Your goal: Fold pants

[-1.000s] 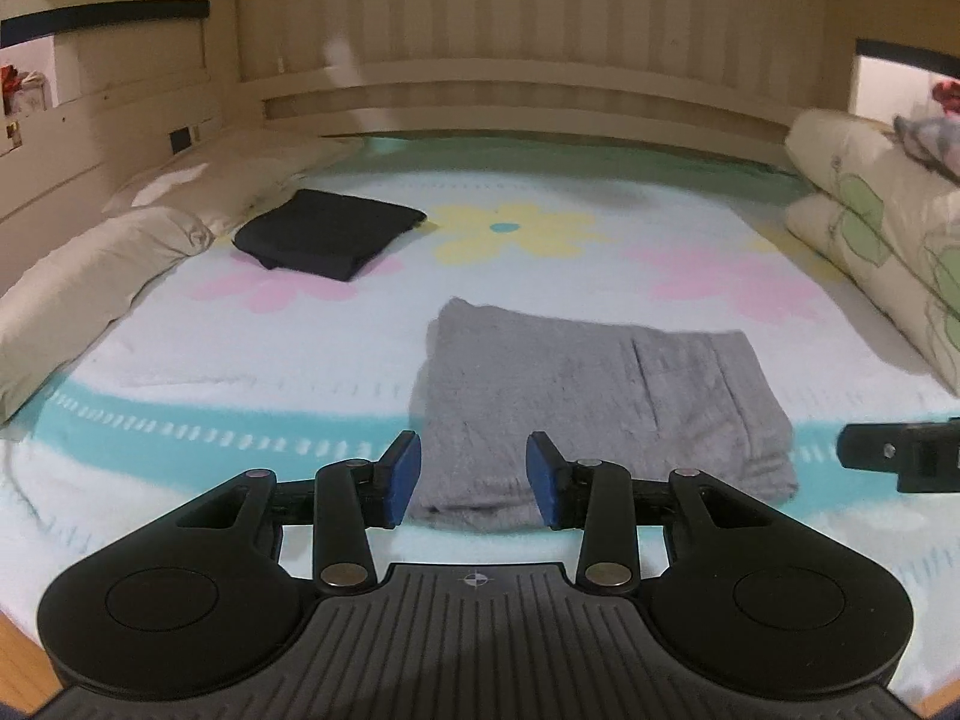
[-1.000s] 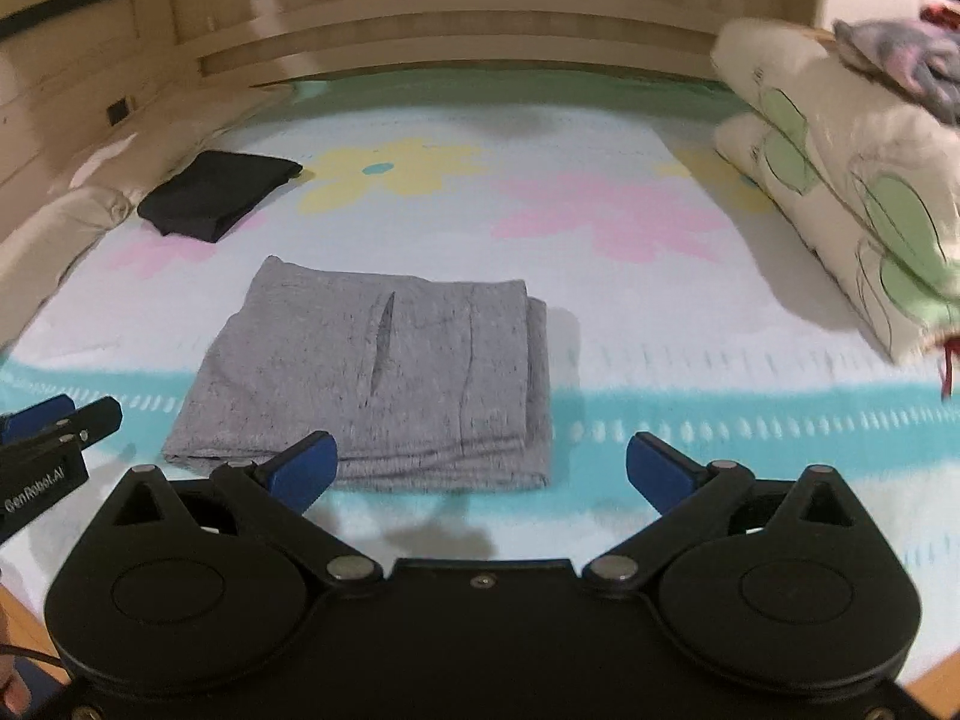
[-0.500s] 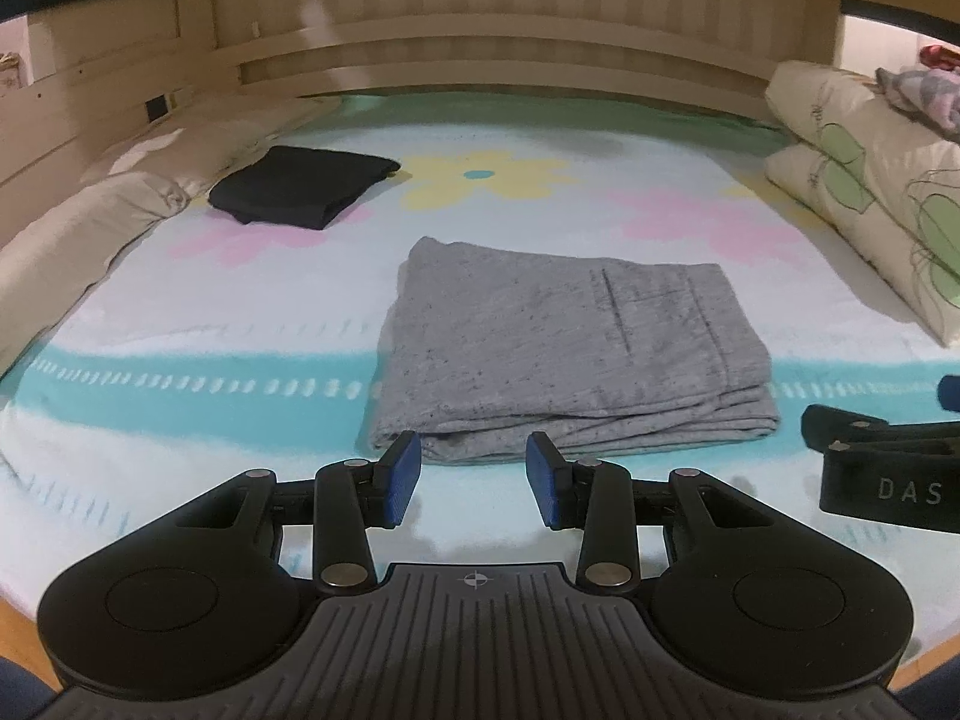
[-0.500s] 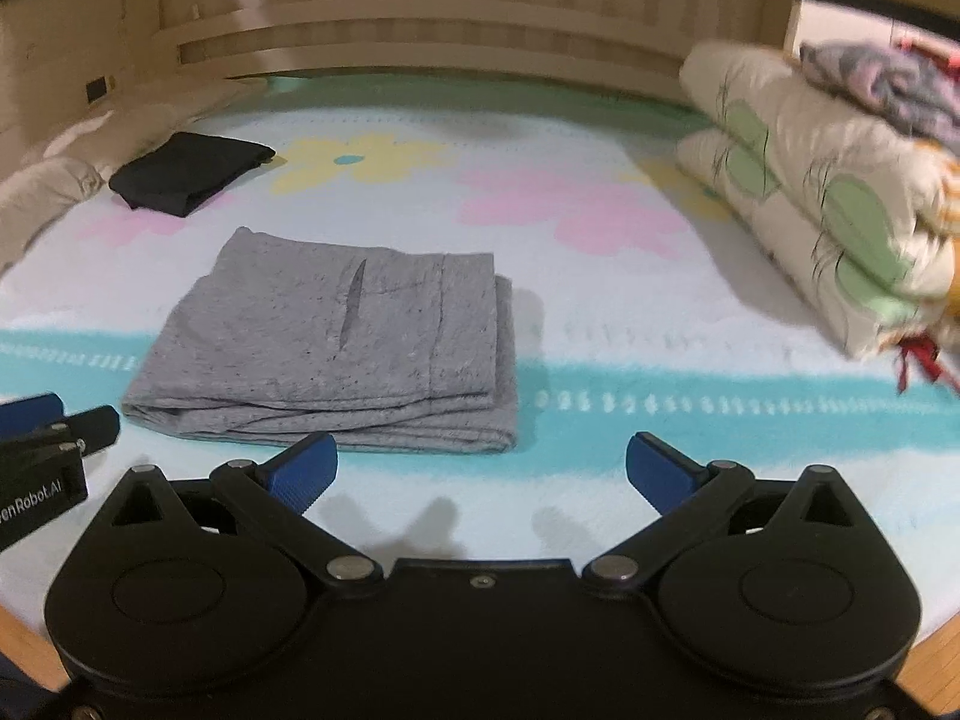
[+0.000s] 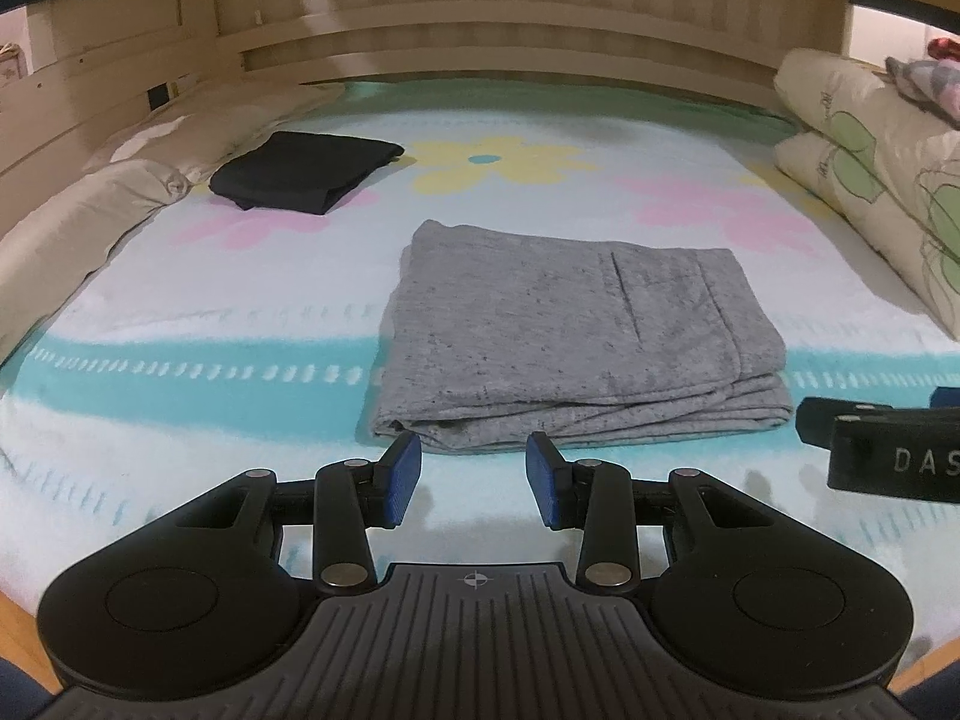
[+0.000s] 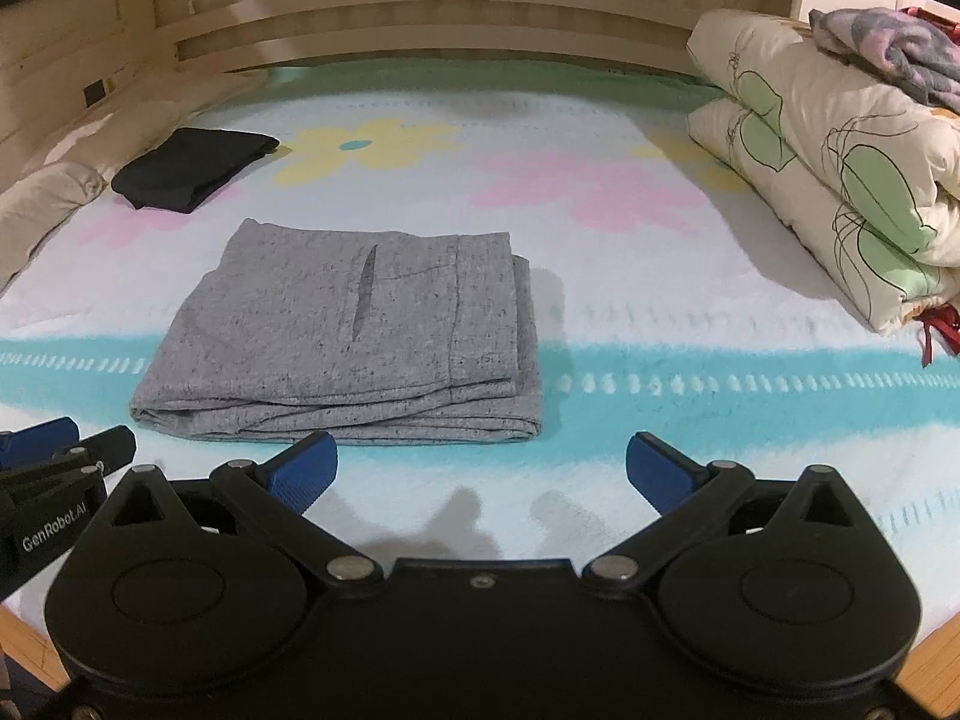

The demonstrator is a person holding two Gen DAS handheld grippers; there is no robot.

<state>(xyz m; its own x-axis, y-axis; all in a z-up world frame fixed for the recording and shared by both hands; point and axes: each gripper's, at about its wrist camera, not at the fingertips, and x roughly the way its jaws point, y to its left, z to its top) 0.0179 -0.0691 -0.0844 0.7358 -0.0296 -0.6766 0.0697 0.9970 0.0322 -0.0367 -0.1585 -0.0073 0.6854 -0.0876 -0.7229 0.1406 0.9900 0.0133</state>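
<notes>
Grey pants [image 5: 570,330] [image 6: 348,336] lie folded into a flat rectangle on the flowered bed sheet [image 5: 210,360]. My left gripper [image 5: 474,474] hovers just short of their near edge, its blue pads partly apart with nothing between them. My right gripper [image 6: 480,468] is wide open and empty, nearer the pants' right near corner. Each gripper's tip shows at the edge of the other's view: the right one [image 5: 882,444], the left one [image 6: 60,450].
A folded black garment [image 5: 306,177] [image 6: 192,165] lies at the far left beside beige pillows [image 5: 90,210]. A rolled floral quilt [image 6: 828,168] with a bundle of clothes [image 6: 888,54] on top lines the right side. A wooden headboard [image 5: 480,54] closes the far end.
Both grippers have drawn back a little toward the bed's near edge; the folded pants now sit farther ahead of the fingers. Jaws are unchanged.
</notes>
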